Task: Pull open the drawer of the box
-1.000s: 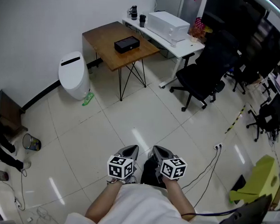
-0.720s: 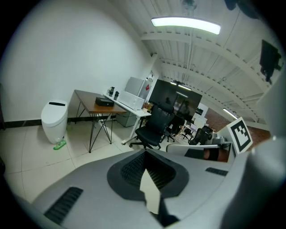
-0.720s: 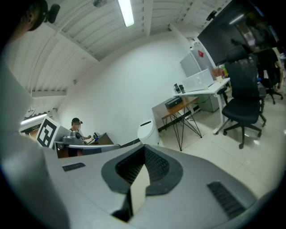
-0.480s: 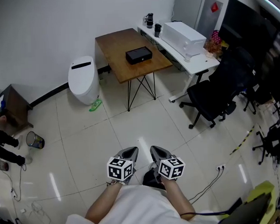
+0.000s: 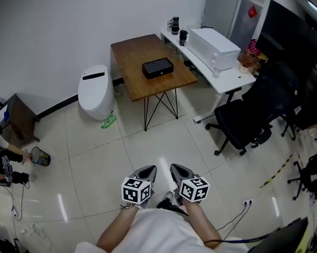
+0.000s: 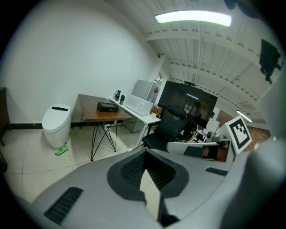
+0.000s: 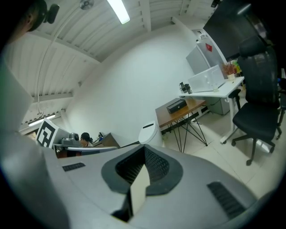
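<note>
A small black box [image 5: 157, 68] lies on a brown wooden table [image 5: 135, 52] with thin black legs, far across the tiled floor. The same box [image 6: 107, 107] shows small in the left gripper view, and the box [image 7: 177, 106] also appears in the right gripper view. My left gripper [image 5: 148, 171] and right gripper [image 5: 176, 170] are held side by side close to the body, well short of the table. The left gripper [image 6: 144, 156] and right gripper [image 7: 144, 152] each have their jaws closed together with nothing between them.
A white lidded bin [image 5: 96, 92] stands left of the table. A white desk [image 5: 226, 73] with a white machine [image 5: 212, 41] and a black office chair [image 5: 246, 115] are to the right. A dark cabinet [image 5: 18, 120], a tin [image 5: 39, 158] and a person [image 5: 4, 167] are at the left.
The head view has swung, so the table, box and bin now sit further right and lower in the picture. Both grippers keep their place near the body.
</note>
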